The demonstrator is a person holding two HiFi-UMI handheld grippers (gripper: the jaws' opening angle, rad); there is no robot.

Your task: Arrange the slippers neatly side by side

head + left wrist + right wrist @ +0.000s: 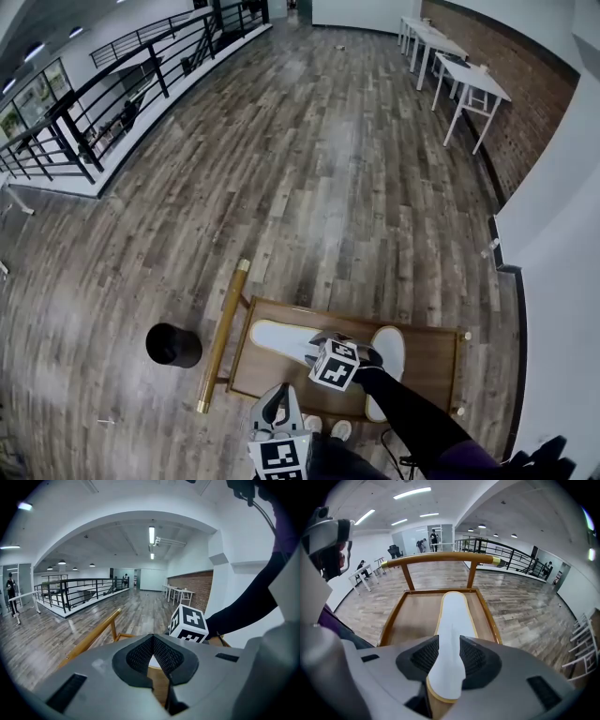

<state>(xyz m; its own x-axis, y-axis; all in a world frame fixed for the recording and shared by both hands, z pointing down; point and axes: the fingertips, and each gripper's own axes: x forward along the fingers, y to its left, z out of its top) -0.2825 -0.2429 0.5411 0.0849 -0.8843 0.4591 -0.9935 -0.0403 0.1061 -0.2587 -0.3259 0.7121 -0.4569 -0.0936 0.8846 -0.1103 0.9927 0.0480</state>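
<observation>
Slipper (pixel 452 616), white, stretches along the wooden table (pixel 412 613) toward the far golden rail (pixel 440 558), its near end clamped in my right tongs (pixel 449 644), while the second slipper (pixel 390 349) lies to its right and my left tongs (pixel 153 641) are pressed together, empty.

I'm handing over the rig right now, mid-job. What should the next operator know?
Right gripper: shut on one white slipper, which points toward the handle of the tray.
Left gripper: shut, empty, near the tray.
Second slipper: at the tray's other end, turned crosswise to the first.
Done: one slipper gripped.
Left: set the pair side by side.
</observation>
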